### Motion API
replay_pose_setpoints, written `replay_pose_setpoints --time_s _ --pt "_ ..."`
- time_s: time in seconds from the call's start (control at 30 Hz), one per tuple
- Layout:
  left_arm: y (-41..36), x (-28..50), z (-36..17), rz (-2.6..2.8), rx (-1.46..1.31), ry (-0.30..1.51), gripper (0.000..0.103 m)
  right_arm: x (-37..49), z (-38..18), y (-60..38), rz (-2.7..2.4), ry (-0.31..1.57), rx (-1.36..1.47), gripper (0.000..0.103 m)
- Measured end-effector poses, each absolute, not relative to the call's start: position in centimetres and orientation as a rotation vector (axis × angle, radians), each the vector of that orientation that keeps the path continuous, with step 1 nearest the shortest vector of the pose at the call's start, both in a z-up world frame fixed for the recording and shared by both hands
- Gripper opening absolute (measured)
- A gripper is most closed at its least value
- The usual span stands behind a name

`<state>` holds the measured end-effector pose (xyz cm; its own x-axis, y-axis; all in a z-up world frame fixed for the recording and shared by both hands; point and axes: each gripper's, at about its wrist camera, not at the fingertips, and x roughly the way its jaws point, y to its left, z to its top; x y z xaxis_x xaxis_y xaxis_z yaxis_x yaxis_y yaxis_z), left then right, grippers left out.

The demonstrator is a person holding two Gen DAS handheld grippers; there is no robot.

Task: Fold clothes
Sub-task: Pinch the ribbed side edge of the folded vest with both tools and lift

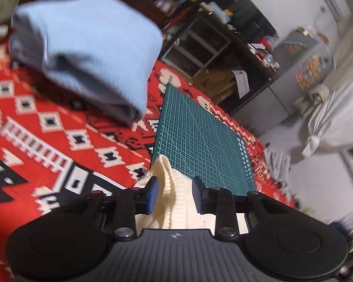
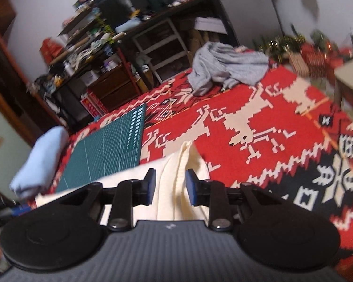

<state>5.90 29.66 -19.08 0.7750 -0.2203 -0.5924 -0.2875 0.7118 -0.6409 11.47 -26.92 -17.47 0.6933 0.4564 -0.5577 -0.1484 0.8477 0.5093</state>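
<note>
A cream knit garment [image 1: 163, 166] lies on the red patterned tablecloth [image 1: 47, 122], partly over the near edge of a green cutting mat [image 1: 200, 136]. My left gripper [image 1: 175, 193] is open, its blue pads either side of a ribbed cream fold without pressing it. In the right wrist view the same cream garment [image 2: 176, 162] has a raised fold running between the pads of my right gripper [image 2: 170, 186], which is open too. A folded light blue garment [image 1: 87, 54] sits on the cloth beyond the mat's left side and also shows as a blue garment [image 2: 40, 162] at the left.
A crumpled grey garment [image 2: 223, 68] lies at the far edge of the tablecloth [image 2: 258, 117]. The cutting mat [image 2: 110, 150] is left of the cream piece. Cluttered shelves [image 2: 101, 47] stand behind the table, and a pale stool [image 2: 350, 77] stands at the right.
</note>
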Motion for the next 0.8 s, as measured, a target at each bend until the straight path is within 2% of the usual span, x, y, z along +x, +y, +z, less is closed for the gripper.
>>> replay_pose_setpoints --time_s 0.2,0.43,0.57,0.63,0.67,0.73,0.8 --pt "30.1 7.9 -20.8 0.032 -0.855 0.773 0.033 15.1 -18.9 -26.6 0.344 0.783 0.51 0.031" --pt "30.1 9.0 -21.9 0.03 -0.891 0.742 0.033 17.4 -20.3 -25.3 0.335 0.811 0.509 0.032" --pt "30.3 9.3 -22.1 0.044 -0.865 0.723 0.028 18.1 -21.0 -25.0 0.315 0.821 0.526 0.031" --pt "30.6 9.2 -22.3 0.051 -0.875 0.707 0.025 18.3 -21.4 -24.9 0.305 0.825 0.529 0.027" --pt "30.6 9.1 -22.4 0.06 -0.873 0.702 0.019 18.4 -21.5 -24.8 0.302 0.828 0.528 0.025" --pt "30.6 9.0 -22.5 0.082 -0.857 0.698 0.009 18.3 -21.6 -24.8 0.296 0.827 0.529 0.017" --pt "30.5 8.8 -22.4 0.094 -0.837 0.684 0.005 18.3 -21.6 -24.7 0.29 0.818 0.526 0.006"
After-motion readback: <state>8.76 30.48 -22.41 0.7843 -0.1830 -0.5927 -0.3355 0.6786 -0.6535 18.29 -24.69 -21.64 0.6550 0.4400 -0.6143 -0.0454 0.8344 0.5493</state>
